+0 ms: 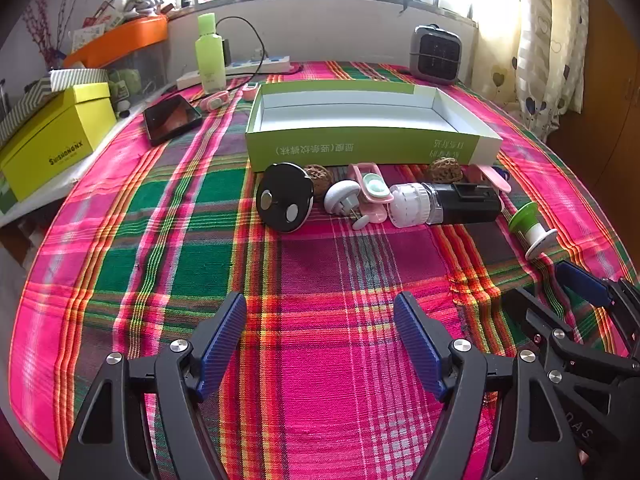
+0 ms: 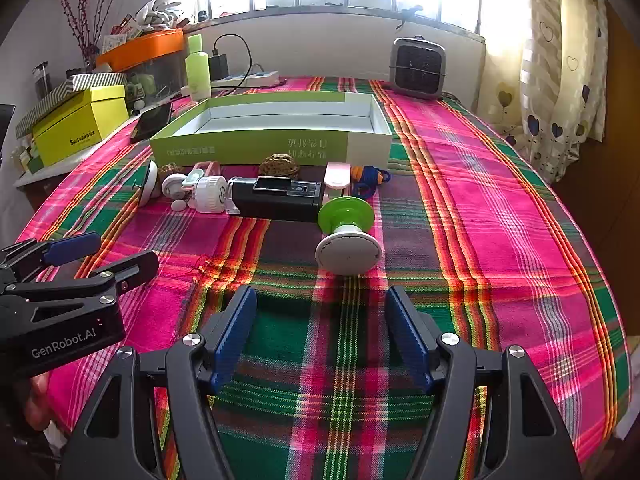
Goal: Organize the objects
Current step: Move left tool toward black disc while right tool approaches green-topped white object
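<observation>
both the left claw (image 1: 320, 344) and the right claw (image 2: 320, 336) are spread wide and hold nothing, above the pink and green plaid-covered surface (image 1: 340, 280). a row of small gadgets lies just before the empty shallow green cardboard box (image 1: 372, 146); the green and white spool (image 2: 347, 236) lies nearest the right claw.

Two black handheld grippers, left gripper (image 1: 320, 344) and right gripper (image 2: 320, 336), each with ribbed blue pads (image 2: 236, 332), silver screws (image 2: 192, 339), and white "GenRobot.AI" lettering.
</observation>
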Motion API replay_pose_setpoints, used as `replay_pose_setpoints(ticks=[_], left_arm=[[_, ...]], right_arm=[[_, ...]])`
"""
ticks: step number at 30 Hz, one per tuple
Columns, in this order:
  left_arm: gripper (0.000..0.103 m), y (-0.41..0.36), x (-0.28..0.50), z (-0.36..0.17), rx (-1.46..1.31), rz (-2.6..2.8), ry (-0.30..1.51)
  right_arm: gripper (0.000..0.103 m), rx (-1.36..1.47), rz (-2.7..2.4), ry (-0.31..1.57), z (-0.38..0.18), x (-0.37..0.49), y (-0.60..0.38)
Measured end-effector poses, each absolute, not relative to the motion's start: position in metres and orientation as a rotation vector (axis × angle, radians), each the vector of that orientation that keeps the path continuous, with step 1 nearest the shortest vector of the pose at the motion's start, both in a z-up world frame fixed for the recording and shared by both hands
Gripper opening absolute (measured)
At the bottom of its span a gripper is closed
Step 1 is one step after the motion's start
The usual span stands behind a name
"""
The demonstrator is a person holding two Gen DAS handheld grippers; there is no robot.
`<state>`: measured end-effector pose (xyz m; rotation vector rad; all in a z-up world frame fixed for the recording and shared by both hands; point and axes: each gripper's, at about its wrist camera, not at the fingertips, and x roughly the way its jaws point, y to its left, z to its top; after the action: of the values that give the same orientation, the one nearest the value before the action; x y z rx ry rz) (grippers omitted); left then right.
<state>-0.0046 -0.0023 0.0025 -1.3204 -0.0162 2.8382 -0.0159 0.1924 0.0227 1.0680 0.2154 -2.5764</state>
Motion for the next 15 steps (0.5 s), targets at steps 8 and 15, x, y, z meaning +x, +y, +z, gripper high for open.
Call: replay_pose_setpoints(ticks=[8, 15], left_arm=[[0.076, 0.0009, -0.0028, 0.0038, -1.316, 2.849, -0.005], [0.076, 0.0012, -0.0022, 0.0028, -1.313, 2.851, -0.004]], right_arm=[[0.067, 1.058, -2.58, 0.215, 0.0219, -0.0148, 0.192], [0.067, 1.06, -2.581, 0.214, 0.0218, -0.0146, 0.1915]])
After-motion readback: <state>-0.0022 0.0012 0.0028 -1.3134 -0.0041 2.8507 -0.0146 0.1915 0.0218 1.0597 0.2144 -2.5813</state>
